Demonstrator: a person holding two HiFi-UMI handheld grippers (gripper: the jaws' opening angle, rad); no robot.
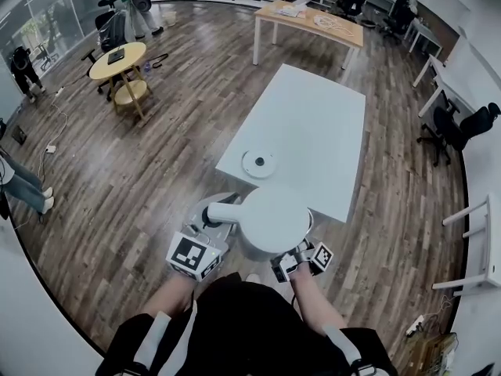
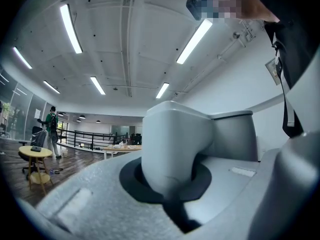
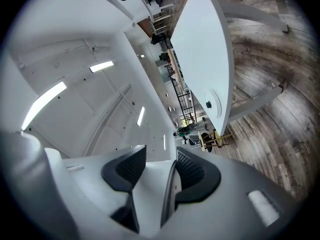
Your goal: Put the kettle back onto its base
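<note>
Wood-plank floor (image 1: 156,163) lies under you, and you stand at the near corner of the long white desk (image 1: 321,124). Closest to you, the rounded white plastic kettle (image 1: 272,222) hangs between your two grippers, just off the desk's near edge and resting on nothing.

Your left gripper (image 1: 221,212) is clamped on a thick, pale part that sticks out at the kettle's left, which I take to be the handle. In the left gripper view that part fills the gap between the dark pads (image 2: 131,178).

Your right gripper (image 3: 160,176) pinches a thin white edge of the kettle. Which part of the kettle this is stays hard to tell, because in the head view the kettle's body covers the contact.

So the lift and carry are done. The placing is left.

A little beyond the kettle, the flat round white base (image 1: 259,164) sits bare near the desk's near-left edge, apart from the kettle. You have yet to bring the kettle over it and lower it on.

No view shows the kettle's underside, so I cannot judge how it lines up with the base. Any cord is also out of sight.

Farther off stand a round wooden side table (image 1: 117,61) and a long wooden table (image 1: 309,22).
</note>
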